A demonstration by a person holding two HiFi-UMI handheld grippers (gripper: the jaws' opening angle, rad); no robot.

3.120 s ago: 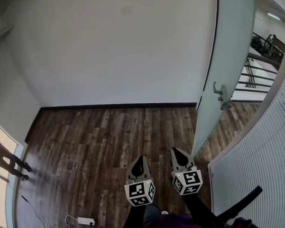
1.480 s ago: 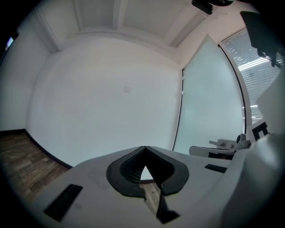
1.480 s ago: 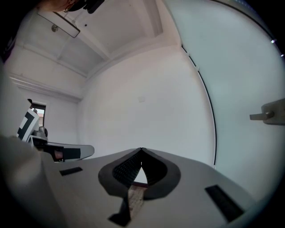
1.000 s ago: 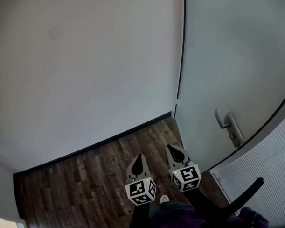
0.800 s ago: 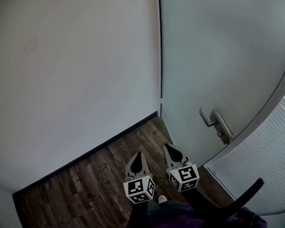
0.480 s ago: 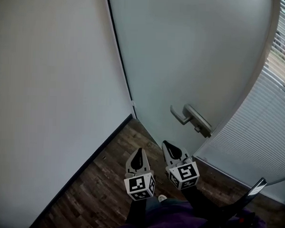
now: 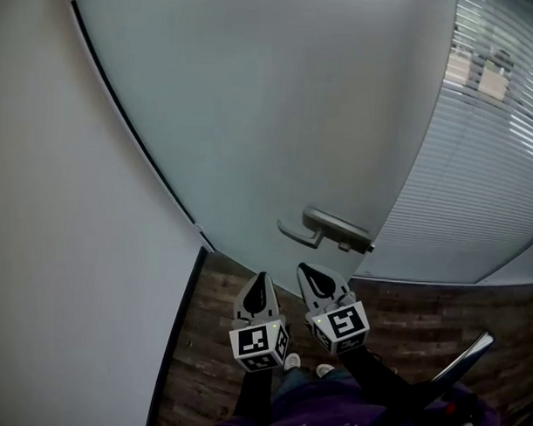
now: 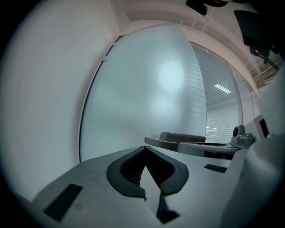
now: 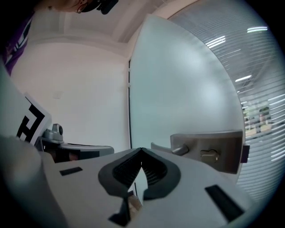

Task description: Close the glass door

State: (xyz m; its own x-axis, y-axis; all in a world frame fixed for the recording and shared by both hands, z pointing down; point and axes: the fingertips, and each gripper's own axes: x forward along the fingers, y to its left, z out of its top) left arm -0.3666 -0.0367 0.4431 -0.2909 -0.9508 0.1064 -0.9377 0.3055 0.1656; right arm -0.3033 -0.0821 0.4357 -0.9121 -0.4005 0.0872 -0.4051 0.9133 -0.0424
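Head view, A: State where the door [image 7: 278,121] lies relative to the claws.

B: The door stands directly ahead of both claws. Its hinge edge lies to their left, against the wall [image 7: 55,270]. Its free edge lies to their right, beside the blinds [image 7: 486,163]. Whether it is latched cannot be told.

A: State the condition of each claw.

B: Left claw [image 7: 262,277]: jaws together, tips meeting, nothing between them. Right claw [image 7: 305,270]: the same, jaws together and empty. Both point roughly level at the door, side by side. No contact with the glass is visible.

A: Locate the handle.

B: The handle [image 7: 331,226] lies just ahead of the right claw, slightly to the right of its tips and apart from them. The right gripper view confirms this: the plate sits right of the jaws. The long axis runs level across the door, with the plate toward the free edge and the lever end toward the hinge side.

A: Which claw is nearer?

B: The right claw. The left claw sits farther off, toward the hinge. Judgement: pressure near the free edge gives the most leverage, so the right claw suits the next move. Caution: closed tips may slip on smooth glass.
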